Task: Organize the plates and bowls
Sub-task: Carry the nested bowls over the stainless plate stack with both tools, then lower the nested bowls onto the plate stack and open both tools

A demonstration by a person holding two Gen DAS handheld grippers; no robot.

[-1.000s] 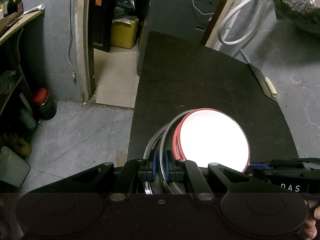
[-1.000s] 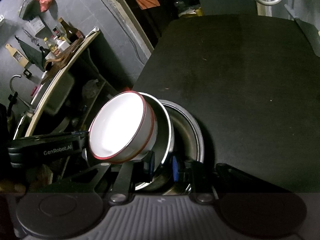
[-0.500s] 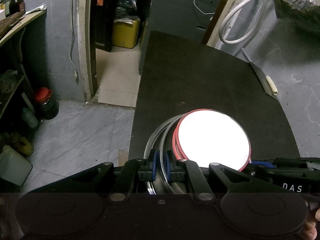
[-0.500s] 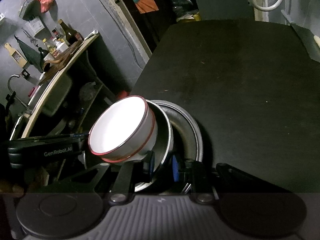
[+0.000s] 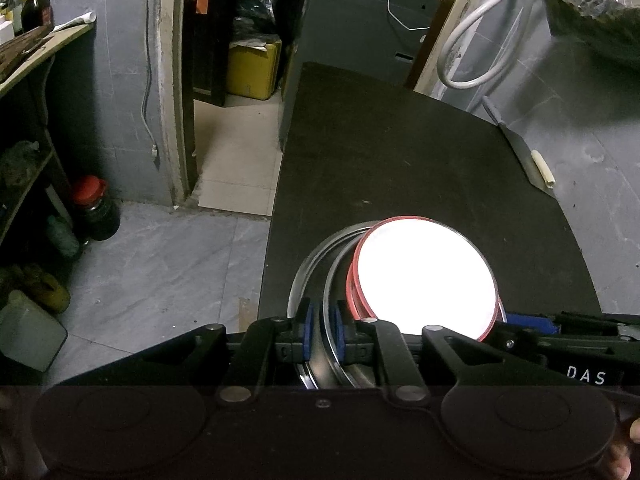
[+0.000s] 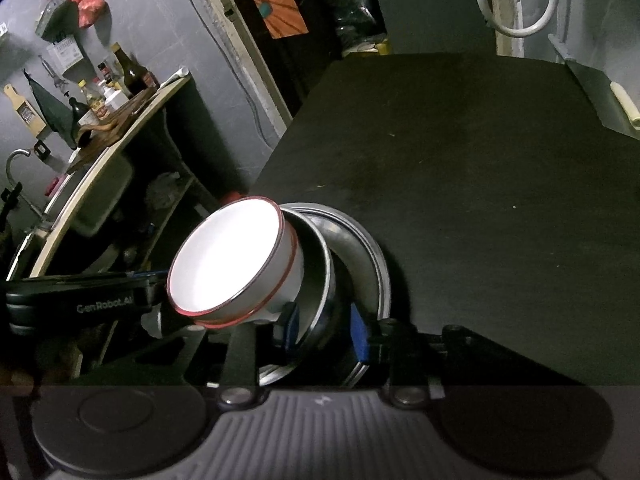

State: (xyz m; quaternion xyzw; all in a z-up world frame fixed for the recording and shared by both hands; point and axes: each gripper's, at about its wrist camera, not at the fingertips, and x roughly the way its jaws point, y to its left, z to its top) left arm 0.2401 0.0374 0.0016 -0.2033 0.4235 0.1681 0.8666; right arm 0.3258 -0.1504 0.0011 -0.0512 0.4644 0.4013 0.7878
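Observation:
Two nested white bowls with red rims (image 5: 424, 276) (image 6: 228, 264) sit tilted inside a steel bowl (image 6: 316, 264), which lies in a wider steel plate (image 5: 304, 276) (image 6: 372, 264) at the near left corner of the black table (image 5: 380, 160). My left gripper (image 5: 324, 330) straddles a steel rim at the stack's left side; its jaws are opening, and a thin gap shows on each side of the rim. My right gripper (image 6: 325, 332) straddles the steel bowl's rim; its jaws are opening too, and its blue pads (image 6: 358, 336) stand clear of the metal.
A cleaver with a pale handle (image 5: 528, 160) (image 6: 600, 100) lies along the table's right edge. Beyond the table's left edge the floor drops away, with a red-capped jar (image 5: 94, 208) and a shelf of bottles (image 6: 120, 92). A white hose (image 5: 480, 52) hangs at the back.
The right gripper's jaws have spread well apart around the steel bowl's rim. The left gripper's jaws have parted slightly. The stack has stayed at the table's corner.

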